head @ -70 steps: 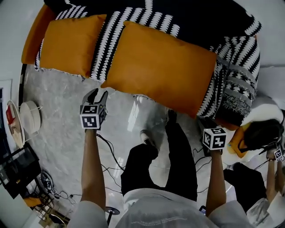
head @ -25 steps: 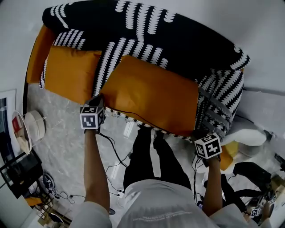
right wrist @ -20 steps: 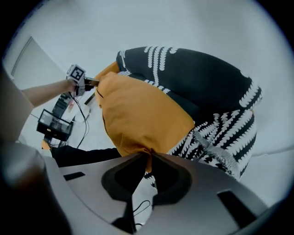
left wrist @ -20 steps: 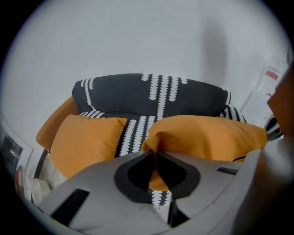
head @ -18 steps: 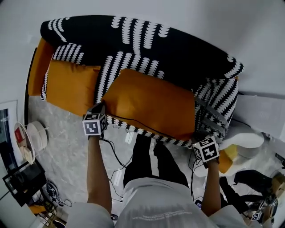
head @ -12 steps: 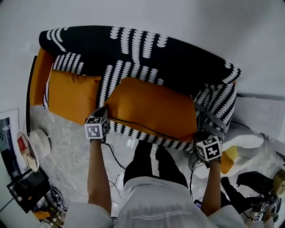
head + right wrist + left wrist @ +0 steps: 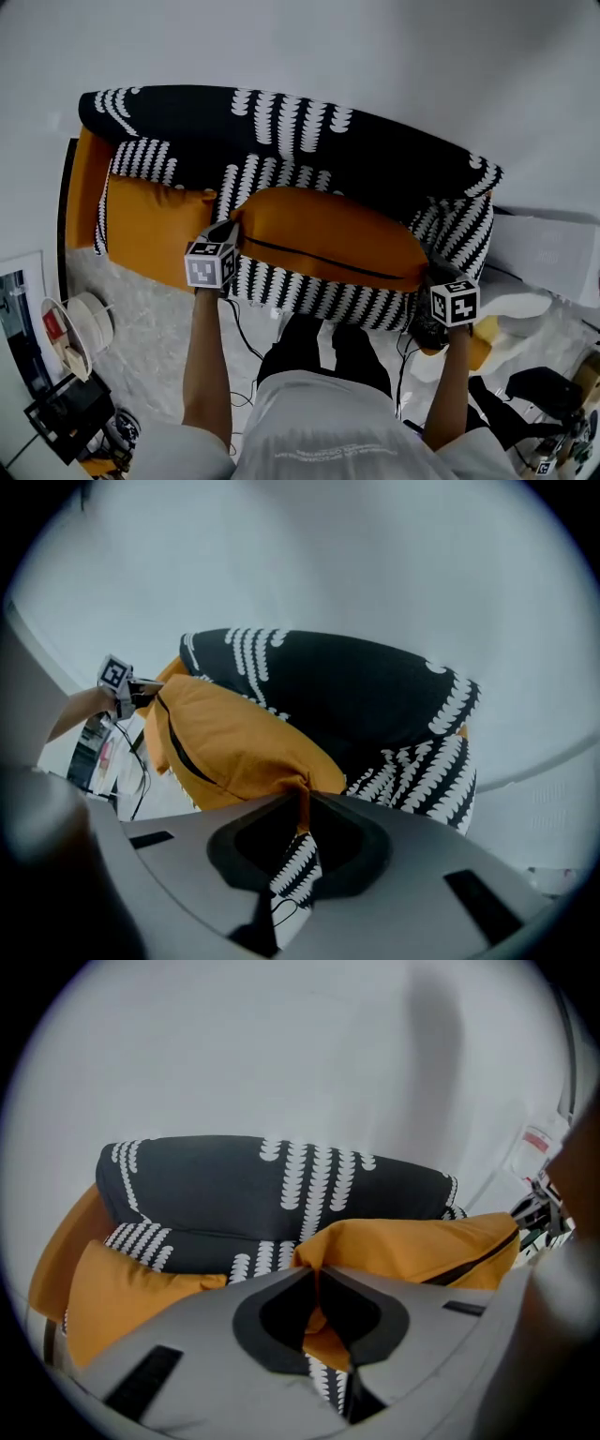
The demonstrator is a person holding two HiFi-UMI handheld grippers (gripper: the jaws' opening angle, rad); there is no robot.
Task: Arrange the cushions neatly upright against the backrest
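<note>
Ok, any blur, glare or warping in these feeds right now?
Head view: sharp, evenly lit, no glare, but the sofa bows from lens warping. Left gripper view: dark round border, blurred smear at the right edge, cushion corner crisp. Right gripper view: same border, blurred patch lower left.

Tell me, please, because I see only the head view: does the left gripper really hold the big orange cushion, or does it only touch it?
Observer: It holds it. In the left gripper view, the left gripper is shut on one corner of the big orange cushion, with the fabric pinched between the jaws.
Operator: And the right gripper, at the other end?
Observer: It holds the cushion too. In the right gripper view, the right gripper is shut on the opposite corner, and the fabric there is bunched into a thin fold between the jaws.
</note>
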